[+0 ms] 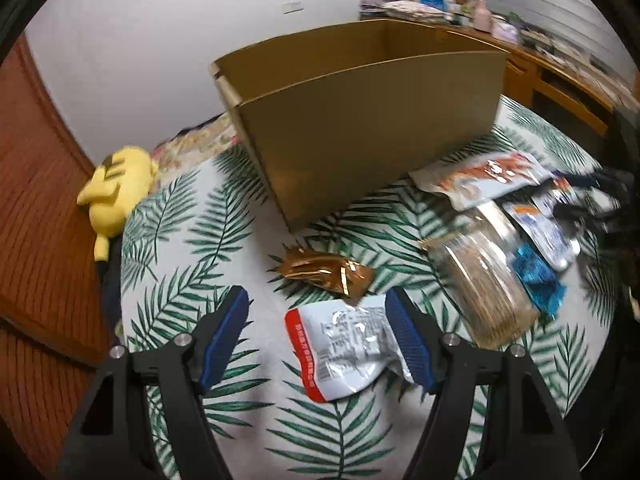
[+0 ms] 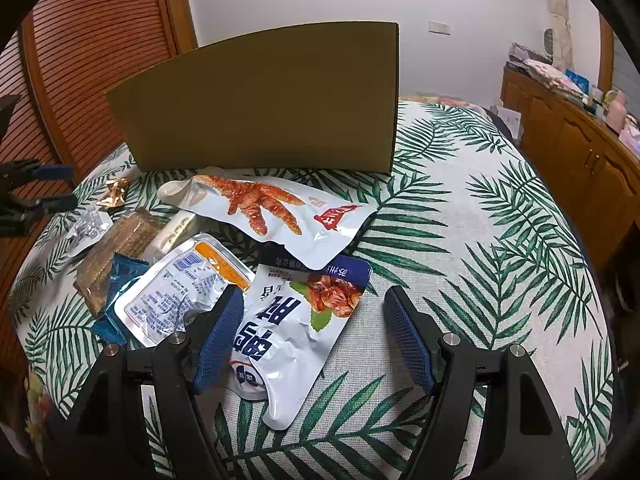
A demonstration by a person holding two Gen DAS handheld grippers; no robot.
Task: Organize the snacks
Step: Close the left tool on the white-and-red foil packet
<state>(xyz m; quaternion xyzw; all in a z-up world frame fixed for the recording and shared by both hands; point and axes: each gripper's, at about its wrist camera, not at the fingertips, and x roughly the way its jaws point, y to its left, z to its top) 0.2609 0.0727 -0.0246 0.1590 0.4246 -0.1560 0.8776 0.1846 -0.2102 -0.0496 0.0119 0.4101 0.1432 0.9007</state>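
Left claw (image 1: 316, 312) and right claw (image 2: 314, 312) both tilted downward, jaws wide apart, nothing gripped.

Round surface (image 2: 500, 240) under a white cloth printed with green palm leaves, open brown cardboard box (image 2: 264, 108) standing on it, crumpled gold foil wrapper (image 1: 326, 270), white red-edged pouch (image 1: 344, 350), chicken-feet snack bag (image 2: 264, 208), clear biscuit pack (image 1: 484, 280), blue wrapper (image 1: 538, 276).

Two-finger tool, left (image 1: 318, 306) and right (image 2: 314, 308)
Black angular finger arms; blue ribbed pads (image 1: 224, 336); silver round screw heads (image 2: 450, 338) at the pivots.
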